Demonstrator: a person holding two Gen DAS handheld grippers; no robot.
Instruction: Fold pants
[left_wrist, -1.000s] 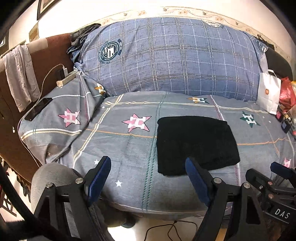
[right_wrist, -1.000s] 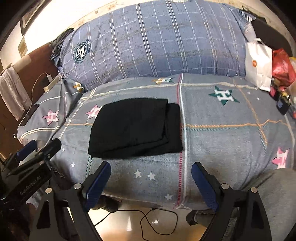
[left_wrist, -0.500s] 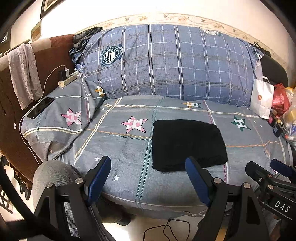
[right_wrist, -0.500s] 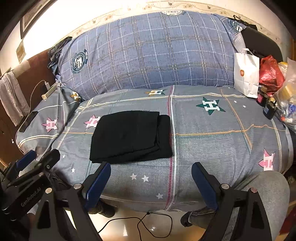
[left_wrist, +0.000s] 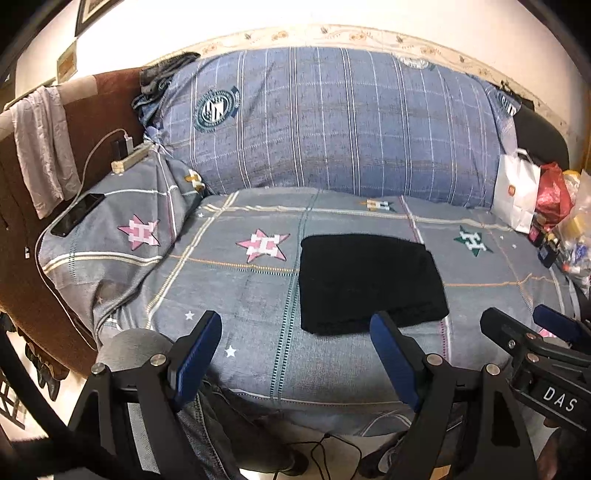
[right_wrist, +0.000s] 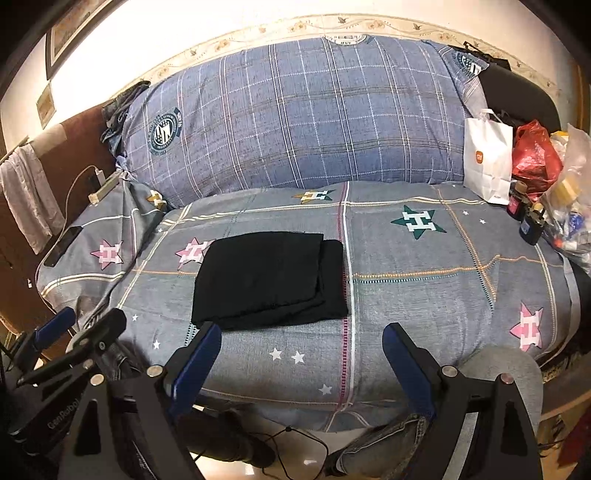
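Both the left gripper (left_wrist: 295, 354) and right gripper (right_wrist: 301, 363) hung spread and empty, bottom of frame, since the pants (right_wrist: 269, 278) lay folded at mid-frame.

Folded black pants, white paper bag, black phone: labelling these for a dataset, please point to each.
Folded black pants (right_wrist: 266, 273), right wrist view, top layer.
White paper bag (right_wrist: 487, 158), right wrist view, front face.
Black phone (left_wrist: 77, 214), left wrist view, screen.

A sofa (right_wrist: 424, 288) draped in a grey star-patterned cover carries folded black pants (right_wrist: 269, 277) mid-seat, a white paper bag (right_wrist: 487, 162) and a red bag (right_wrist: 535, 158) at its right end, a phone (left_wrist: 77, 214) on the left armrest
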